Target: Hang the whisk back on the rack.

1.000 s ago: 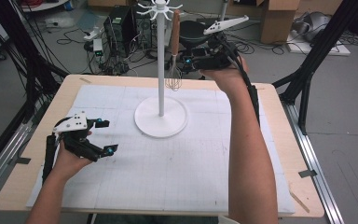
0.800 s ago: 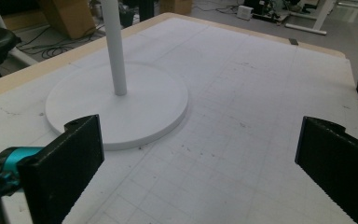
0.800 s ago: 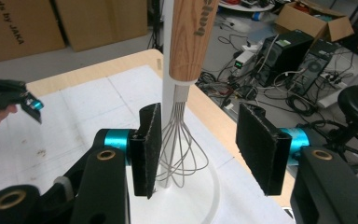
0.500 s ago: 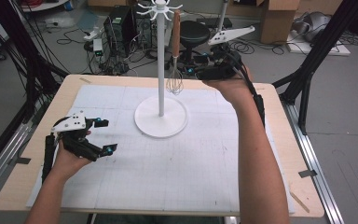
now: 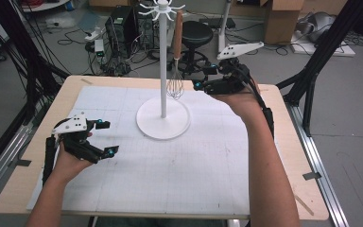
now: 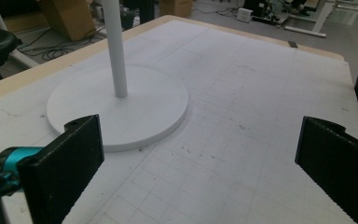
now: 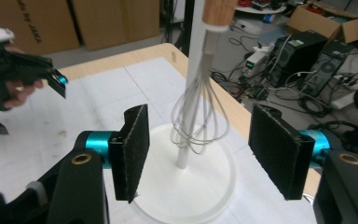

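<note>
Item count: one whisk [image 5: 175, 83] with a wooden handle, hanging ahead of the right gripper's fingers [image 7: 133, 149]. One white stand [image 5: 163, 117] with a round base, beyond both sets of fingers. One white gridded mat [image 5: 170, 165] beneath them, on one tabletop [image 5: 288, 189]. Two grippers: the left gripper [image 5: 105, 137] and the right gripper [image 5: 201, 78]. Each carries two fingers; four fingers in total.

We see even, soft indoor light with faint shadows; the table mat [image 5: 179, 161] glares pale, and near jaws look slightly blurred.
</note>
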A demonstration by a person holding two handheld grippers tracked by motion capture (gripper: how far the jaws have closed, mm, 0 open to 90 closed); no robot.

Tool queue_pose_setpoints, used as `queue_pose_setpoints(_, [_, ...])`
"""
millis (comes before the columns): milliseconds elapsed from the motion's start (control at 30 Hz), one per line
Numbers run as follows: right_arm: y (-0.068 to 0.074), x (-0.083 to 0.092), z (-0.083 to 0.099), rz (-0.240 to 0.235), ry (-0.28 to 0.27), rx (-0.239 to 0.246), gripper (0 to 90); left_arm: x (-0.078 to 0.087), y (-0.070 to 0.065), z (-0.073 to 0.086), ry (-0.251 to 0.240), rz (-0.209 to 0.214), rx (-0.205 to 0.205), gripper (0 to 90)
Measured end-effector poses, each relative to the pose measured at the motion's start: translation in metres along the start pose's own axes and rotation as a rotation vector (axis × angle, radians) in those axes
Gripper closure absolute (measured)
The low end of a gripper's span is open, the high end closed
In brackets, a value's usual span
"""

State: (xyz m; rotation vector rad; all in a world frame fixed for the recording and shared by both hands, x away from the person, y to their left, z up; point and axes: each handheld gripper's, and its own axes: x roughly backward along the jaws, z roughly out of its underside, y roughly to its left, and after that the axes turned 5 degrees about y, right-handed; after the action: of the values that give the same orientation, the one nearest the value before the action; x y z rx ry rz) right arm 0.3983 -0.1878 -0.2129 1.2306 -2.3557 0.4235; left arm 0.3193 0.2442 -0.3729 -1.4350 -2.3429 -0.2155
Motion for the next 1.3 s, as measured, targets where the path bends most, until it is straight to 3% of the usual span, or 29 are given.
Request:
queue_pose_setpoints(567, [0.012, 0.003, 0.046, -0.07, -0.027, -0.011, 30.9, 0.001, 0.0, -0.001, -0.006, 0.003, 0.0, 1.6])
queue_pose_setpoints(867, [0.022, 0.004, 0.073, -0.077, -0.032, -0.011, 29.4, -0.001, -0.001, 0.0, 0.0, 0.003, -0.001, 1.6])
queue_pose_setpoints(1300, [0.04, 0.01, 0.082, -0.101, -0.075, 0.025, 27.8, -0.001, -0.002, -0.001, 0.006, 0.004, -0.004, 1.6])
